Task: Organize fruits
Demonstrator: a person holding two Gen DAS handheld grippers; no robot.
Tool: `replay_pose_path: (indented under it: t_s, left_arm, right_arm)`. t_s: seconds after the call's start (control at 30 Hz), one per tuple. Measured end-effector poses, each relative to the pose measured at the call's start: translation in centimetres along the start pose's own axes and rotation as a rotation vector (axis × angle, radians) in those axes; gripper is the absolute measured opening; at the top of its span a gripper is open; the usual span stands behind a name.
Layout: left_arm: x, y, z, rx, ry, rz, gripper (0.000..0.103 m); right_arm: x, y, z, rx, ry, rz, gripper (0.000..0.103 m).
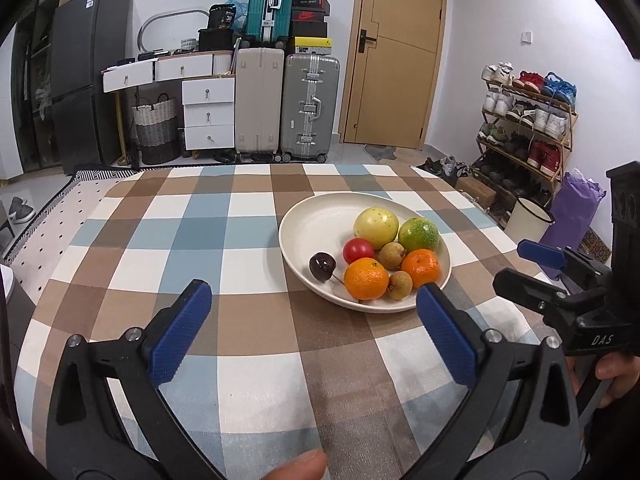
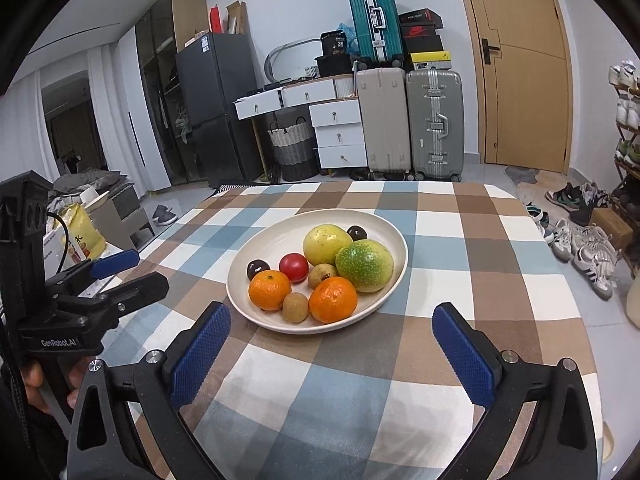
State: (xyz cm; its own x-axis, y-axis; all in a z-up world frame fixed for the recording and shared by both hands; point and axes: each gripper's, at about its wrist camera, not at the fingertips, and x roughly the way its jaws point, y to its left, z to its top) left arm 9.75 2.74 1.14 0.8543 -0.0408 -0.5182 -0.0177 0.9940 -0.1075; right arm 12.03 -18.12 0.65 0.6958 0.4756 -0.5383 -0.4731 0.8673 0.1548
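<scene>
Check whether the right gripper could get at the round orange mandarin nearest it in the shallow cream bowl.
Probably yes. The right gripper is open and empty, the round orange mandarin sits at the shallow cream bowl's near rim, and only bare checked tablecloth lies between.

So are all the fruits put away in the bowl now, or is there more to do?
Looks finished, or nearly so. Every fruit in view sits in the white bowl: two oranges, a red tomato, the big yellow and green fruits, small brown and dark ones. Left gripper and right gripper are open, holding nothing. No fruit lies on the checked tablecloth.
</scene>
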Motion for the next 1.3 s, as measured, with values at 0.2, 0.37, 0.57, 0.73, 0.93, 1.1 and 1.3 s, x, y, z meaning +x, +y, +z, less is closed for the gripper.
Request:
replay_pose_path:
  t_s: [0.2, 0.37, 0.57, 0.73, 0.93, 1.1, 1.3]
  left_arm:
    - [-0.8, 0.2, -1.1, -0.002, -0.04, 0.014, 0.102]
    - [-0.9, 0.4, -1.7, -0.026, -0.07, 0.015, 0.102]
    - [-1.1, -0.1, -2.2, 0.0, -0.093, 0.01, 0.102]
    - [-1.1, -0.4, -2.2, 0.013, -0.099, 0.014, 0.102]
    - [-1.4, -0.6, -2.2, 0.02, -0.11, 0.017, 0.102]
    - [-1.4, -0.4, -2.2, 0.013, -0.111, 0.018, 0.102]
    - [-1.4, -0.4, -2.2, 0.012, -0.106, 0.013, 0.102]
  right_arm:
    - [-0.5, 0.5, -1.1, -0.036, -0.025, -0.016, 0.102]
    - [-1.6, 0.4, -1.5, -0.039, -0.095, 0.0, 0.102]
    - [-2.4, 0.5, -1.6, -0.048, -0.13, -0.001, 0.102]
    - [-2.7, 0.5, -1.7, -0.051, -0.146, -0.01, 0.102]
    - [-3.2, 1.2, -1.9, -0.082, -0.167, -0.026, 0.103]
    - [-3.2, 1.4, -1.9, -0.091, -0.172, -0.028, 0.103]
    - [-3.4, 1.8, -2.0, -0.109, -0.181, -0.028, 0.103]
